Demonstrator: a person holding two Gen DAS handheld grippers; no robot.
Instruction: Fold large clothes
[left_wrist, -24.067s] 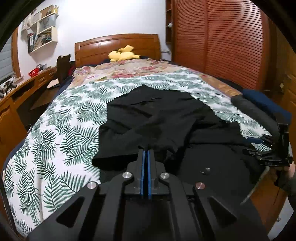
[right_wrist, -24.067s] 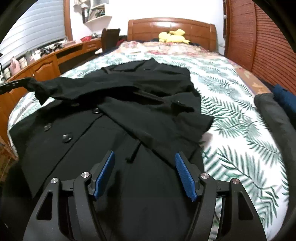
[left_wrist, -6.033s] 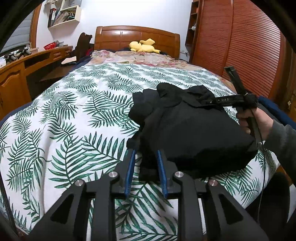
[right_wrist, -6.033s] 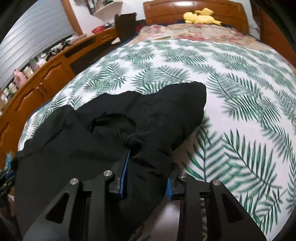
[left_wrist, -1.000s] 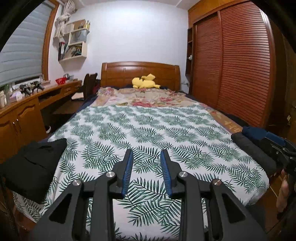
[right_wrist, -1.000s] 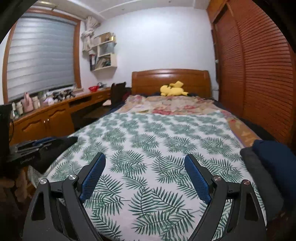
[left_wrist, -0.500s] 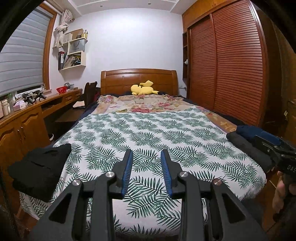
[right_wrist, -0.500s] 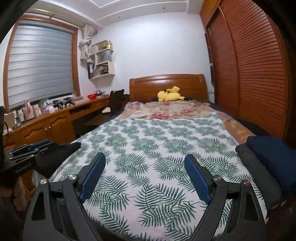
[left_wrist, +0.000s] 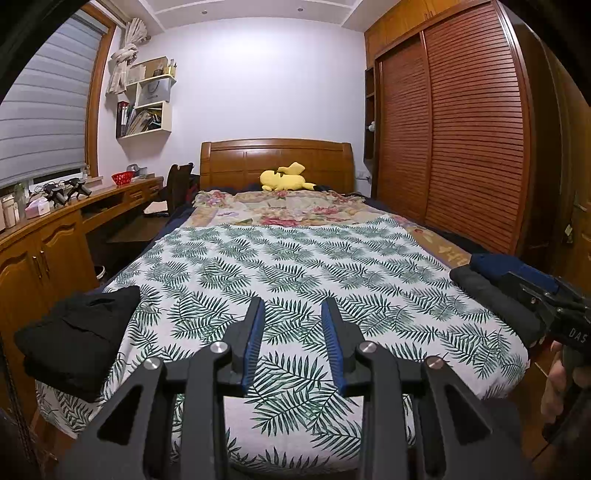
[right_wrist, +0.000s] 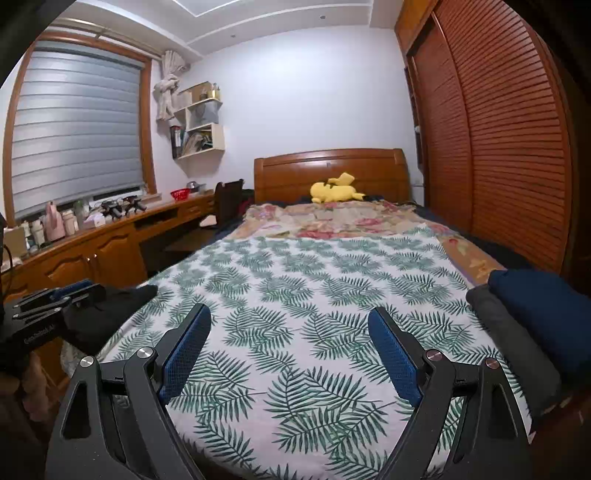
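We see a bedroom with pale walls (left_wrist: 266, 85) and a wooden bed (left_wrist: 275, 157) under a leaf-print cover (left_wrist: 295, 266). Louvred wardrobe doors (left_wrist: 454, 140) line 1 side; a long wooden tabletop (right_wrist: 110, 229), a blinded window (right_wrist: 74, 129) and white wall shelves (right_wrist: 201, 125) line the other.

The black coat (left_wrist: 79, 336), once spread flat across the bed (left_wrist: 295, 258), was folded into a bundle and moved to the bed's near left corner. The left gripper (left_wrist: 291, 325), shut at first and then clamped on the coat, came away empty with jaws apart. The right gripper (right_wrist: 288, 336) let go too and stood wide.
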